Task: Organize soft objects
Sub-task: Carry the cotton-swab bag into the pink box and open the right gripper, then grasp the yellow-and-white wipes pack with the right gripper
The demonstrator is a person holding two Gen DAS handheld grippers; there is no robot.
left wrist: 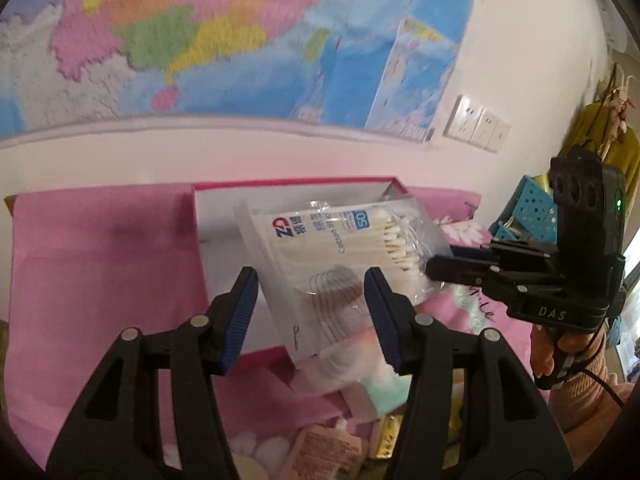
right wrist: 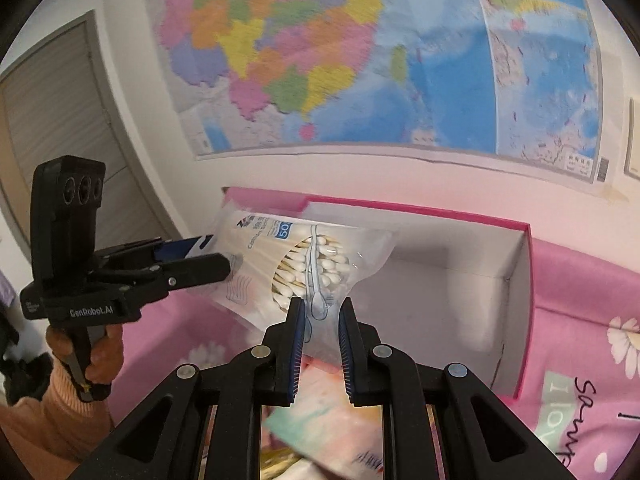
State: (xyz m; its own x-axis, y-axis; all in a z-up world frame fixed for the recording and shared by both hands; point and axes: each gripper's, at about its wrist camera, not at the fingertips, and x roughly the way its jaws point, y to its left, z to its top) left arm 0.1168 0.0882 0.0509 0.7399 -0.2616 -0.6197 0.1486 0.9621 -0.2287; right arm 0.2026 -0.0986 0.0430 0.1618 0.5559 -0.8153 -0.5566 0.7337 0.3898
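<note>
A clear bag of cotton swabs [left wrist: 340, 248] with blue print hangs in the air in front of an open white box with a pink rim [left wrist: 224, 216]. Both grippers hold it. My left gripper [left wrist: 310, 272] is shut across the bag's near end, a blue pad pressing on each side. My right gripper [left wrist: 430, 268] pinches the swab end from the right. In the right wrist view the bag [right wrist: 280, 256] stretches from the left gripper [right wrist: 228, 264] to my right gripper [right wrist: 322, 302], which is shut on its clear corner. The box [right wrist: 400, 205] lies just behind.
A pink flowered cloth [left wrist: 100, 260] covers the surface. Several soft packets [left wrist: 384, 396] lie in a heap under the bag, seen too in the right wrist view as pastel packets [right wrist: 320, 412]. A blue perforated basket [left wrist: 532, 208] stands at the right. A map hangs on the wall behind.
</note>
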